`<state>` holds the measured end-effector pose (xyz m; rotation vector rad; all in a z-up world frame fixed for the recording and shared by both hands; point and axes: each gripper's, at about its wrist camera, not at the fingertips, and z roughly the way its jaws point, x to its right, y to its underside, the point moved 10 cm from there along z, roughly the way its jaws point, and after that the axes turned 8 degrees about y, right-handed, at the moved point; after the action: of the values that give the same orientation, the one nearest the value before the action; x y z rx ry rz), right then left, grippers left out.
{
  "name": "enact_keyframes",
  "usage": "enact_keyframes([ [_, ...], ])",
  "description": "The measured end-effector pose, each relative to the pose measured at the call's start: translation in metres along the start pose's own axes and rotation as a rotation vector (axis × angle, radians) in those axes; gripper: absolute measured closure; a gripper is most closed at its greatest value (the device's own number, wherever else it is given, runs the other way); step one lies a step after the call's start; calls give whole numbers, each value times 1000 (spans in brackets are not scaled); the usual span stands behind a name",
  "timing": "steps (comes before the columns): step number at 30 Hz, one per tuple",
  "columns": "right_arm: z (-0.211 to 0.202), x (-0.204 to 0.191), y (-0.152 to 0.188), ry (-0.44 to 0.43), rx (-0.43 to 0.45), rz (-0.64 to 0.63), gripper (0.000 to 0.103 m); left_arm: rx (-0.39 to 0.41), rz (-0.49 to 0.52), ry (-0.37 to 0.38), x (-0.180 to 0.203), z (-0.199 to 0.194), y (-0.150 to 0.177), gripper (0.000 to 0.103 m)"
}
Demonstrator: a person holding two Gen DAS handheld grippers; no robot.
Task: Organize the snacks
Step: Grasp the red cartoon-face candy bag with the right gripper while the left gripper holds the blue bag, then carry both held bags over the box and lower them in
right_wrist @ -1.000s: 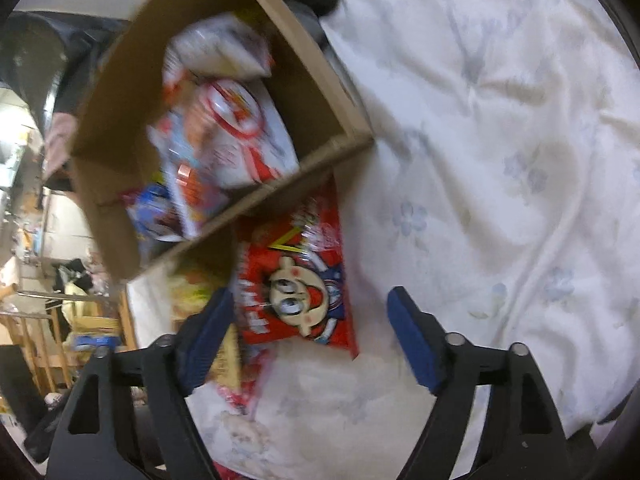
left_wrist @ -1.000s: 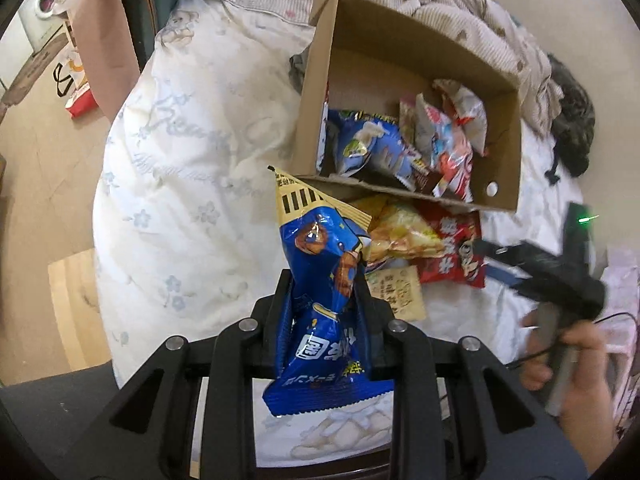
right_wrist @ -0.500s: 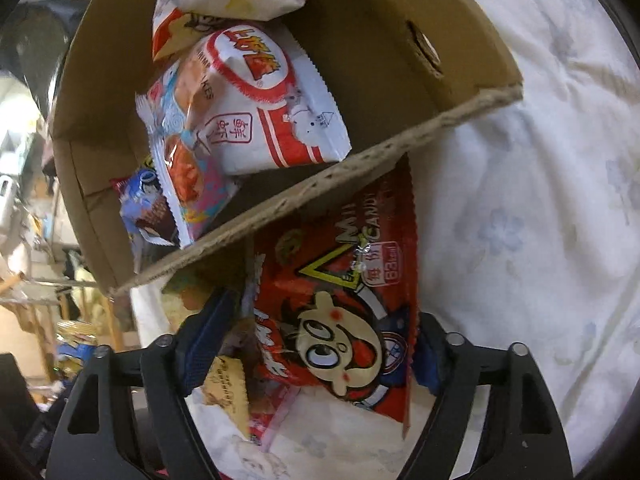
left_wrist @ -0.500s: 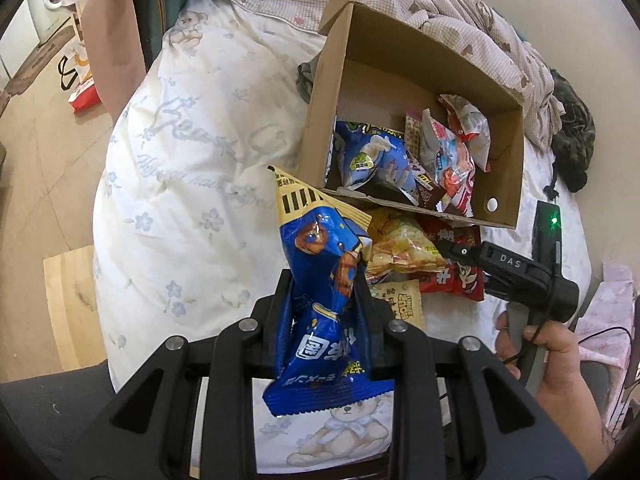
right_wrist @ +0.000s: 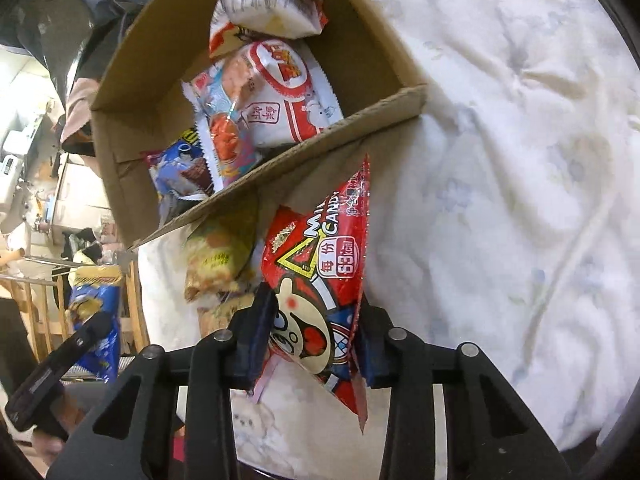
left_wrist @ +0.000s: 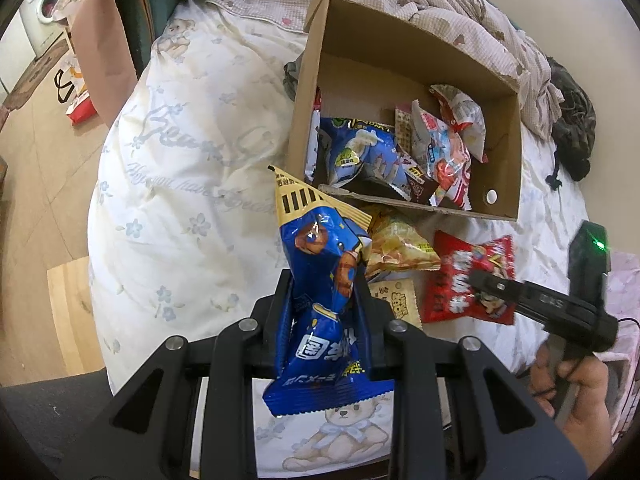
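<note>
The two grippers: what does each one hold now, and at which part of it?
The left gripper holds the blue snack bag across its lower middle. The right gripper holds the red candy bag near its lower end.

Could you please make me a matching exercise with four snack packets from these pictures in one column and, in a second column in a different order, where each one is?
Things:
1. blue snack bag
2. red candy bag
3. yellow chip bag
4. white and red packet

Places:
A. inside the cardboard box
B. lying on the bed in front of the box, not held
C. pinched in the left gripper
D. pinched in the right gripper

Pairs: 1-C, 2-D, 3-B, 4-A
</note>
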<state>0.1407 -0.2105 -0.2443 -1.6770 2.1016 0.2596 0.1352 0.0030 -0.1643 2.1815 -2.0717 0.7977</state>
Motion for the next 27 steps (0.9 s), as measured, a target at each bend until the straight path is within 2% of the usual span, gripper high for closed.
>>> enact_keyframes([
  [4, -16, 6, 14, -27, 15, 26, 67, 5, 6, -14, -2, 1, -1, 79],
  [12, -45, -18, 18, -99, 93, -55, 67, 51, 18, -65, -13, -3, -4, 79],
  [19, -64, -41, 10, -186, 171, -64, 67, 52, 24, -99, -21, -2, -2, 79],
  [27, -84, -66, -5, -242, 243, -90, 67, 137, 58, -110, -16, -23, -12, 79],
])
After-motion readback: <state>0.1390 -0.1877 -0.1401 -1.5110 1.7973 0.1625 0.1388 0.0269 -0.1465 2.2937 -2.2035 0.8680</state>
